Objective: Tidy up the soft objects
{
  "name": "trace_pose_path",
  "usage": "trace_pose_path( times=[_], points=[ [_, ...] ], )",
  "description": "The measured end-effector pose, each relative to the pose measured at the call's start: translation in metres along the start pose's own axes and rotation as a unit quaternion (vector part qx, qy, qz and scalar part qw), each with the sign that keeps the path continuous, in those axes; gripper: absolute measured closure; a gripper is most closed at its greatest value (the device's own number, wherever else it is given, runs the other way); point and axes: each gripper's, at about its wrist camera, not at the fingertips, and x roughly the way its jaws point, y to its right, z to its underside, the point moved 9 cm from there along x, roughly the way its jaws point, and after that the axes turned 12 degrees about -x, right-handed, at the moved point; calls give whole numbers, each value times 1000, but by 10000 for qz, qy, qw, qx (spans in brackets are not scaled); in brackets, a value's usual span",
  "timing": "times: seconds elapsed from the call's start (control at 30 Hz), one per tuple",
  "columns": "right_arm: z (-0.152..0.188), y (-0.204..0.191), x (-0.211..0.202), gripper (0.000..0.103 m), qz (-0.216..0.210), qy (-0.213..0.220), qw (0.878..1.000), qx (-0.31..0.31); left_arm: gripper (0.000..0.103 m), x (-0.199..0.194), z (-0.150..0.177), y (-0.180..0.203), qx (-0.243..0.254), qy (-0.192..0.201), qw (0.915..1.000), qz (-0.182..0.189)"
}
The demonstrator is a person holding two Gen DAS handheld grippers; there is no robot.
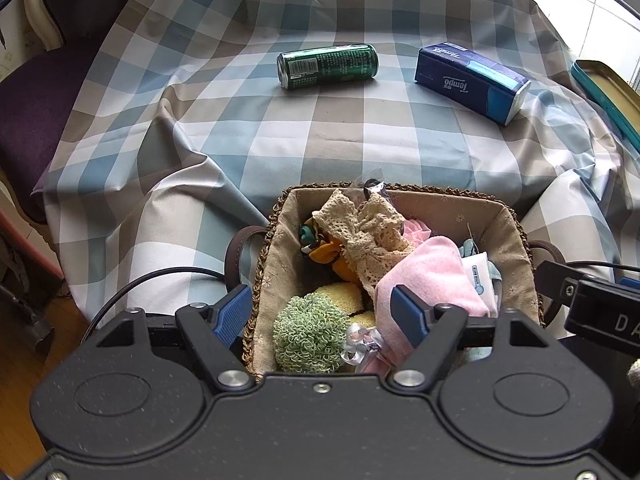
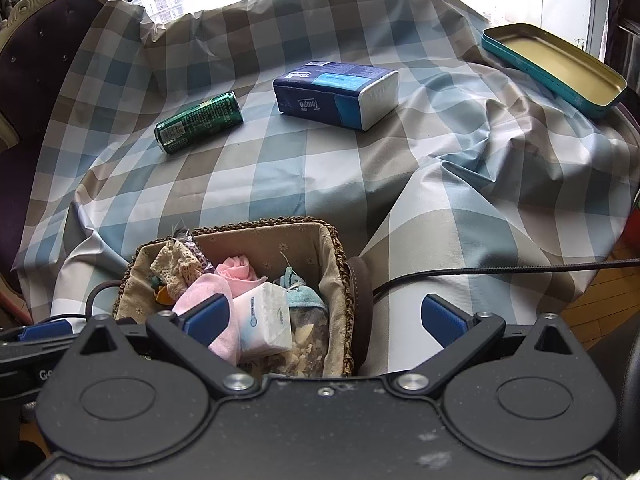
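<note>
A wicker basket [image 1: 516, 236] with a beige liner sits at the near table edge, also in the right wrist view [image 2: 340, 256]. It holds soft things: a cream lace piece [image 1: 372, 232], a pink cloth [image 1: 428, 276], a green curly scrunchie [image 1: 310, 334], a yellow sponge [image 1: 340, 292] and a small tissue pack [image 2: 266, 320]. My left gripper [image 1: 322, 314] is open and empty just above the basket's near side. My right gripper [image 2: 326, 320] is open and empty over the basket's right rim.
A green can [image 1: 328, 66] lies on its side on the checked tablecloth [image 1: 320, 132], with a blue Tempo tissue pack [image 1: 472, 78] to its right. A teal tin lid [image 2: 556, 66] sits at the far right. A purple chair [image 1: 32, 120] stands left.
</note>
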Motion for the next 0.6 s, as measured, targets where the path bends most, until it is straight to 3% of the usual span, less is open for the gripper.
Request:
trace_pose_path(
  times=[0.4,0.47,0.6],
  points=[
    [2,1,3,0,-43,-52,10000,37,30,-2,2,-1,-98,18,9999,23],
    [3,0,4,0,-49,-79,10000,22,22,-1,2,-1,-97,9,9999,33],
    [3,0,5,0,-54,-107,9999,7,20,-3,1,0,-25,87,10000,-9]
  ],
)
